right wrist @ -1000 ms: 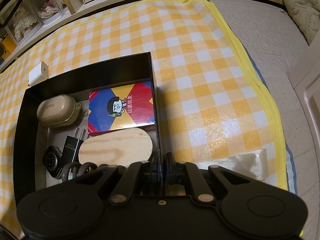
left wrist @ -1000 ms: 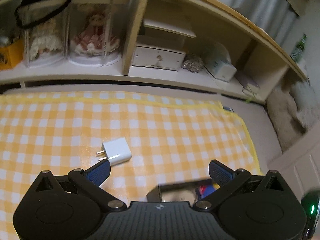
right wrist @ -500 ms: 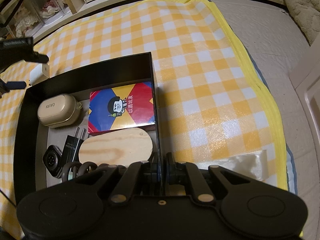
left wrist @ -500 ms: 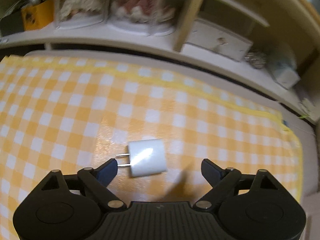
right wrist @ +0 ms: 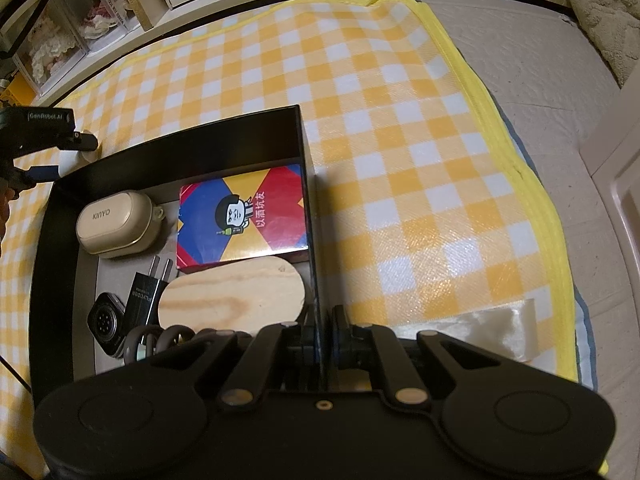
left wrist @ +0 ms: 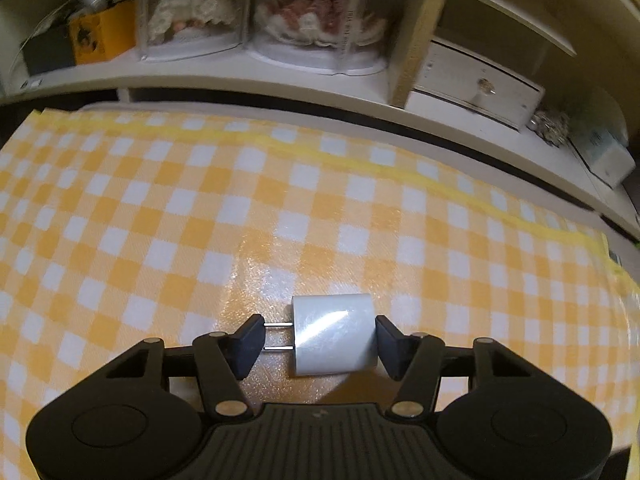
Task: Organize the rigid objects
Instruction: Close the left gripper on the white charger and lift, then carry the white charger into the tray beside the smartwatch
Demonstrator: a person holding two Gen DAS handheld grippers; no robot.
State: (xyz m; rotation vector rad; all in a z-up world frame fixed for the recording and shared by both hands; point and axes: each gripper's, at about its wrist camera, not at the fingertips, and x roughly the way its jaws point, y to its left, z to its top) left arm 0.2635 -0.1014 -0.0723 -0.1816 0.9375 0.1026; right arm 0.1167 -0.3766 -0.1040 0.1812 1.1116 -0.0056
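Note:
A white plug adapter [left wrist: 333,334] lies on the yellow checked cloth [left wrist: 200,208] with its prongs pointing left. My left gripper [left wrist: 318,340] has closed in around it: the left pad touches the prong tips and the right pad touches its body. In the right wrist view the adapter [right wrist: 76,156] shows just beyond the far left corner of the black box [right wrist: 192,140]. My right gripper [right wrist: 322,330] is shut on the box's right wall. The box holds a beige earbud case [right wrist: 116,224], a colourful card box [right wrist: 244,212], an oval wooden piece [right wrist: 236,296], a black plug and a watch.
A low shelf [left wrist: 280,76] runs behind the cloth with doll cases [left wrist: 312,12], a small white drawer [left wrist: 476,84] and an orange box [left wrist: 100,32]. Grey floor [right wrist: 540,92] lies to the right of the cloth, with a fluffy rug [right wrist: 608,12].
My left gripper has moved forward and down over the white adapter and its fingers have closed from wide open onto its two ends. The right gripper and the box have not moved.

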